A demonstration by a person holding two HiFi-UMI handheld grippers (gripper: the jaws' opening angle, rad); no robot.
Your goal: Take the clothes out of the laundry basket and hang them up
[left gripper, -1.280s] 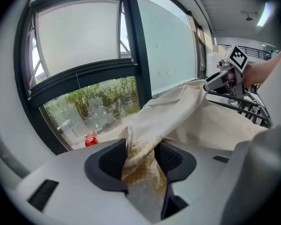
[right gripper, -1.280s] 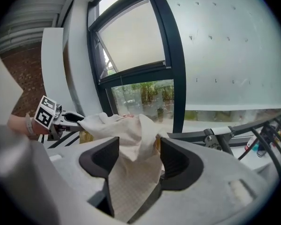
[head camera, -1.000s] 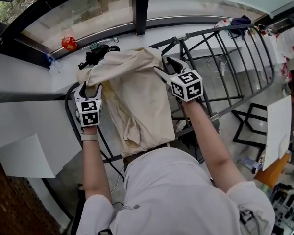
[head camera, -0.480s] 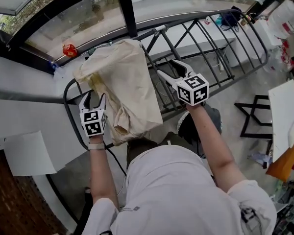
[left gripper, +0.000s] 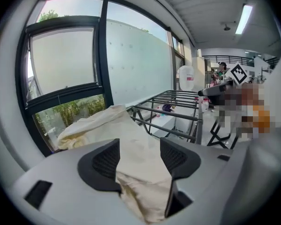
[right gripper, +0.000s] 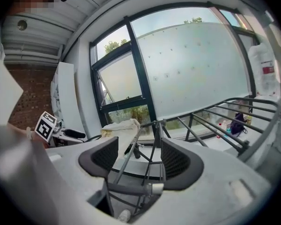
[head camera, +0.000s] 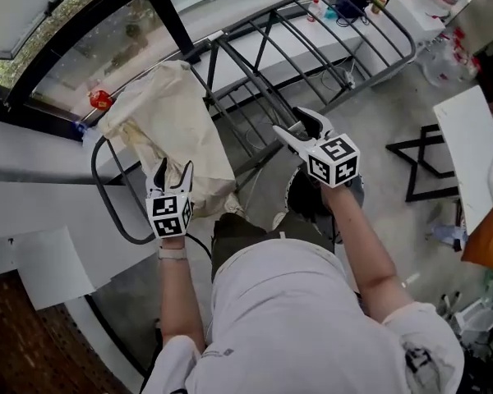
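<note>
Item under inspection: one cream cloth (head camera: 168, 121), draped over the near end of a metal drying rack (left gripper: 163, 113). In the head view it sits at about 10 o'clock of the picture. Its upper part is bunched on the rack's top rails and its lower end hangs free below them.

Left gripper (head camera: 174, 169): positioned at roughly 6 o'clock of the cloth, jaws pointing up at its hanging edge. In the left gripper view the jaws stand wide apart. The cloth fills the gap between them, but the pads are not closed on it. Contact with the fabric cannot be confirmed.

Right gripper (head camera: 294, 123): at about 3 o'clock of the cloth and well apart from it, held over the rack's open bars. In the right gripper view its jaws are likewise spread, with only rack tubing and floor showing between them. Nothing is gripped.

Surroundings: the rack runs from the cloth toward 1 o'clock, alongside a dark-framed window. A small red object (head camera: 99, 99) lies on the sill at 10 o'clock of the cloth, and a white board (head camera: 45, 268) lies on the floor at 8 o'clock. A black folding stand (head camera: 417, 171) stands at 3 o'clock of the right gripper.
</note>
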